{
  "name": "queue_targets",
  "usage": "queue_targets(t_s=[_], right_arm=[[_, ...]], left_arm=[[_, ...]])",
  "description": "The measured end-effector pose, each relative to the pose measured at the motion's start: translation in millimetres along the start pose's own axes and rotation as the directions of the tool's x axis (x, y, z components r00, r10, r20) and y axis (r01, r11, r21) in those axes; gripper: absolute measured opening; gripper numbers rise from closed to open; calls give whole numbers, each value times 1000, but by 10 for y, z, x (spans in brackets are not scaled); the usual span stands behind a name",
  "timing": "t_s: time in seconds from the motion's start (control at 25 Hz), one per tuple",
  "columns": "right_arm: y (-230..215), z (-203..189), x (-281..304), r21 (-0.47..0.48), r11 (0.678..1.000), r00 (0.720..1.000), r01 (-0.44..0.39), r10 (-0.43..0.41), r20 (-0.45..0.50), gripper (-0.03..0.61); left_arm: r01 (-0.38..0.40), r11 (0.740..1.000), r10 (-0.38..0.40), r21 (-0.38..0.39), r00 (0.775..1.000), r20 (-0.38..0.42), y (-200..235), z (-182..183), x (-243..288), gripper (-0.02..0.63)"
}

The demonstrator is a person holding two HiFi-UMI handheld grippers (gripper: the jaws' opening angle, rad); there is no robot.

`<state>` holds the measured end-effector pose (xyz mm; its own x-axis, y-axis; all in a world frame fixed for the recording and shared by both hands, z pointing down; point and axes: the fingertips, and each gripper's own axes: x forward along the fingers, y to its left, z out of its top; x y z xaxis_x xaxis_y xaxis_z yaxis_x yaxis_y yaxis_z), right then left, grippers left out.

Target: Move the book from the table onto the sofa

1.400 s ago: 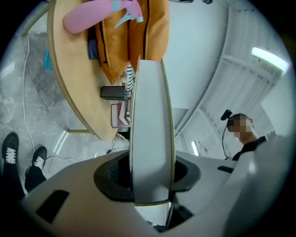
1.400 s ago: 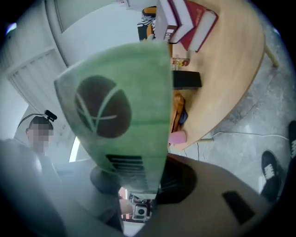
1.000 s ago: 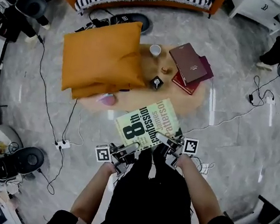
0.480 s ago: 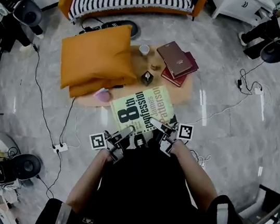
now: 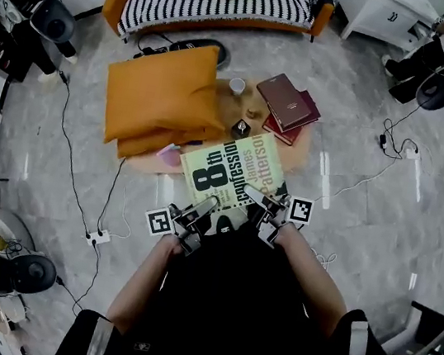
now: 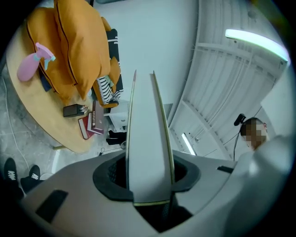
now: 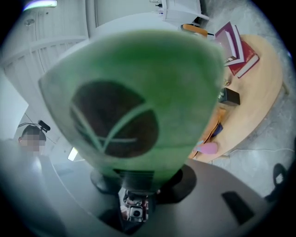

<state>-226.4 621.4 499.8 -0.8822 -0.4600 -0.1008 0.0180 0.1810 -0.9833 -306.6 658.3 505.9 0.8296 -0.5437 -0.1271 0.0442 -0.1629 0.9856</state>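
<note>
Book (image 5: pixel 229 174) held by near edge in left gripper (image 5: pixel 206 207) and right gripper (image 5: pixel 257 200).

The book (image 5: pixel 231 174) is a large paperback with a pale green cover and heavy black lettering, held face up by its near edge above the near rim of the low round wooden table (image 5: pixel 297 153). The orange sofa (image 5: pixel 216 0), draped in black-and-white stripes, stands well beyond.

Black-clad person (image 5: pixel 228 299); left claw (image 5: pixel 210 205) and right claw (image 5: pixel 249 194) bear black-and-white marker cubes (image 5: pixel 160 222).
</note>
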Motion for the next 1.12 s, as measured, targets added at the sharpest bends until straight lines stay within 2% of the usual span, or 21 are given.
queue_targets(t_s=[0.6,1.12], right_arm=[[29,-154,32,-35,999,1000,2,-3,-21,161],[-9,-276,-21,-24,998,998,58,-58,-4,161]], left_arm=[[4,1000,-4,-4,1000,-7,30,-77,-143,156],[-42,996,44,-75,999,30,64,-137,-213,158]])
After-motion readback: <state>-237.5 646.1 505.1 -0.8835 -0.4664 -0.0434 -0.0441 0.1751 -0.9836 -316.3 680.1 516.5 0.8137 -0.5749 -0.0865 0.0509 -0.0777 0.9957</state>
